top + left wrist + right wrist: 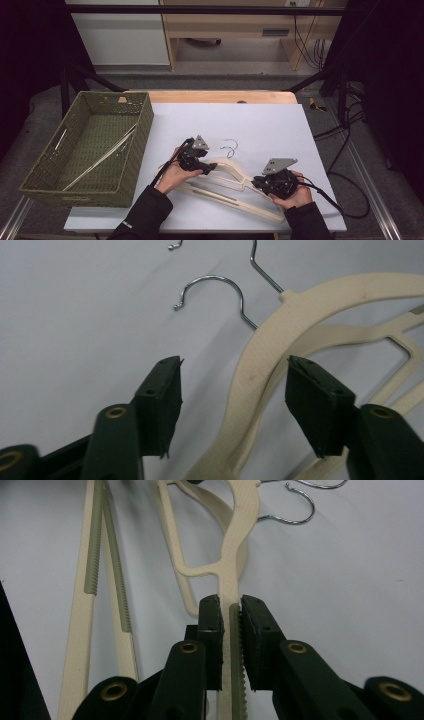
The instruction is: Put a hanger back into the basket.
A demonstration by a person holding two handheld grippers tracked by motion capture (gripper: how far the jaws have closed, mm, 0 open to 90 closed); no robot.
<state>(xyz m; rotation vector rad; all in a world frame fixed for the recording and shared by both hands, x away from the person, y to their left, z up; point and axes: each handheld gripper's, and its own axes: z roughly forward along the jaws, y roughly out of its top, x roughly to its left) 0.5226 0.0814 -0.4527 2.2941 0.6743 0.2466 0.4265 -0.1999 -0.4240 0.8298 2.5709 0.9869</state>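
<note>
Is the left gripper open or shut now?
Open. In the left gripper view, the left gripper has its black jaws apart, astride an arm of the cream plastic hanger.

We look down on a worktop (280,120) covered by a pale grey sheet, with a strip of light wood (220,96) showing along its far edge. Beyond it we see grey floor (225,67), a white cabinet panel (120,35) and a light wooden furniture frame (225,25). Black cables (307,47) hang at the frame's right side, and more cables (345,150) trail over the floor on the right. Dark drapes (395,75) close both sides, and a black bar (200,9) crosses the top.
</note>
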